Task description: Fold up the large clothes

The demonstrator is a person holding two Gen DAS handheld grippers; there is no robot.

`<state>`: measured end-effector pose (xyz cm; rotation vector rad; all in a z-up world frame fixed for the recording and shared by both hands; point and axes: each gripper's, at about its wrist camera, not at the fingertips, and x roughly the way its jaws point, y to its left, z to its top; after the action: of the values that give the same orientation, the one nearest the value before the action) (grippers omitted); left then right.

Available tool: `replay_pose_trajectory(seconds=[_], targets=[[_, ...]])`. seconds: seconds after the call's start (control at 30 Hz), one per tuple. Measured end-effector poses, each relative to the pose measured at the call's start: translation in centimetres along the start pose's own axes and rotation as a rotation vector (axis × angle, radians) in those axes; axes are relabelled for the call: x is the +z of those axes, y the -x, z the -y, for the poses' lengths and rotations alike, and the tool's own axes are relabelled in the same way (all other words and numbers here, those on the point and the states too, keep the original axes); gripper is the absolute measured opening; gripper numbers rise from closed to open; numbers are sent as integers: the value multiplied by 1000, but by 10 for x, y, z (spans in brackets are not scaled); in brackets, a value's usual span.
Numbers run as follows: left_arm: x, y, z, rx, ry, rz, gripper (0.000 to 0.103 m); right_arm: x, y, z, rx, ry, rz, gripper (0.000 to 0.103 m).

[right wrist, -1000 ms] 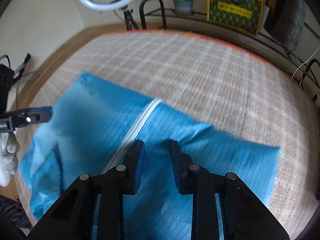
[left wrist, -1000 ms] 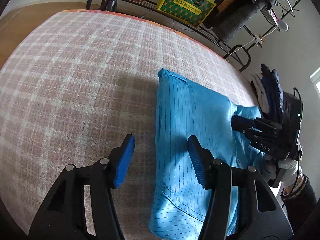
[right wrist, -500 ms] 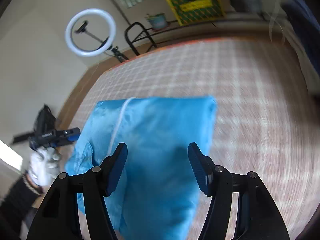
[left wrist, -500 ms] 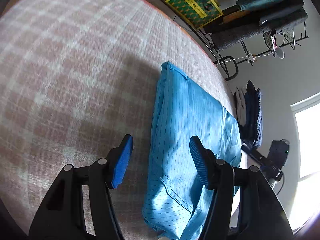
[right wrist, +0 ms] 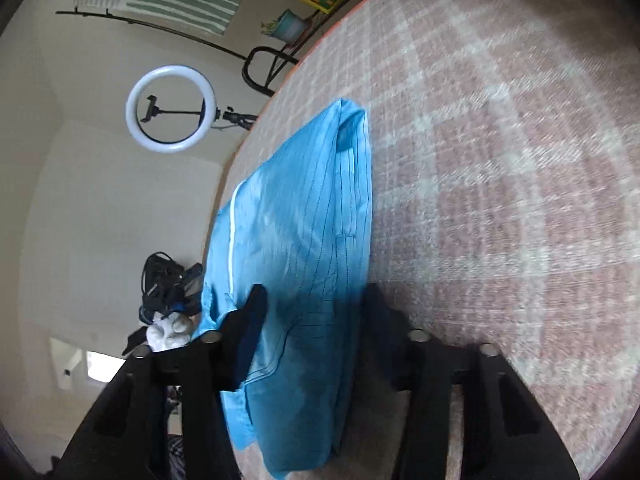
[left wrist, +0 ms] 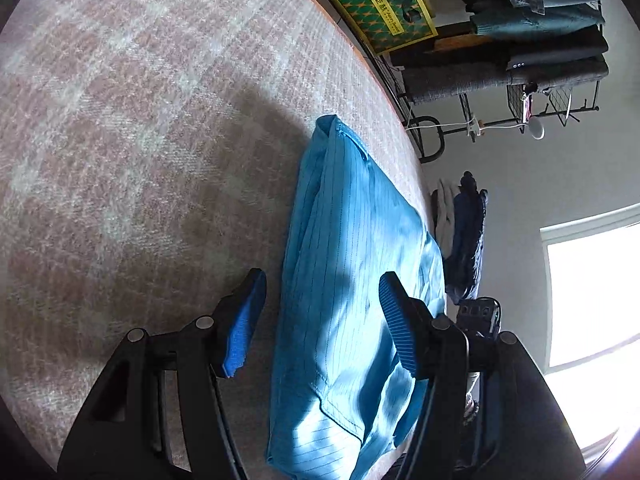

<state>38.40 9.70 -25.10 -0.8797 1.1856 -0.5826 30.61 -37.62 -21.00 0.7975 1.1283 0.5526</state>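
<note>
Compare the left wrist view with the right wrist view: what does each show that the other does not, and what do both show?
Left wrist view only: a black wire clothes rack, a bright window.

Right wrist view only: a white ring light, the garment's white zipper, a small potted plant.

Both: the folded blue pinstriped garment on the pink checked cloth, and a yellow-green patterned box.
</note>
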Motion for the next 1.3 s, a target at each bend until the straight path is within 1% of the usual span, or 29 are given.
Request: replay_pose_trajectory(seconds=[0.03, 0.2, 0.33, 0.37, 0.4, 0.43, 0.47, 0.53, 0.57, 0.6, 0.7, 0.77, 0.83, 0.9, 1.0, 1.1, 1.2, 1.3], targets=[[0, -3, 0, -12, 3, -7, 60, 0, -4, -1, 3, 9, -7, 32], [1, -16, 11, -18, -25, -18, 59, 1, -10, 0, 84, -22, -8, 31], [4, -27, 21, -13, -36, -21, 59, 4, -20, -3, 107, -24, -17, 25], [4, -30, 24, 2, -45, -16, 55, 5, -23, -4, 113, -28, -19, 25], [3, -30, 26, 24, -55, -11, 47, 6, -27, -6, 116, -29, -24, 24], [3, -32, 28, 69, -70, -5, 39, 6, -30, -7, 117, -27, -26, 21], [2, -32, 29, 97, -76, -1, 27, 5, -31, -9, 109, -24, -25, 15], [-4, -32, 35, 135, -102, 25, 20, 5, -31, -12, 61, -11, -21, 12], [-8, -32, 41, 166, -133, 38, 13, 3, -28, -18, 32, 12, -14, 11], [-14, -32, 51, 208, -177, 54, 10, 3, -27, -23, 5, 37, -10, 9], [-31, -32, 84, 323, -326, 95, 7, -2, -23, -50, -108, 158, 0, 7], [-45, -28, 102, 364, -390, 124, 6, -7, -19, -68, -176, 228, 8, 5], [-57, -25, 118, 401, -444, 145, 6, -10, -15, -80, -217, 270, 17, 5], [-70, -21, 132, 423, -488, 163, 5, -16, -8, -93, -249, 312, 27, 5], [-88, -14, 154, 421, -526, 186, 5, -26, 7, -112, -292, 383, 49, 4], [-109, -7, 180, 416, -574, 220, 4, -35, 28, -128, -303, 424, 82, 4], [-129, 0, 209, 409, -643, 258, 4, -44, 53, -137, -296, 435, 118, 4], [-146, -1, 237, 388, -696, 281, 4, -52, 73, -146, -310, 448, 152, 4]])
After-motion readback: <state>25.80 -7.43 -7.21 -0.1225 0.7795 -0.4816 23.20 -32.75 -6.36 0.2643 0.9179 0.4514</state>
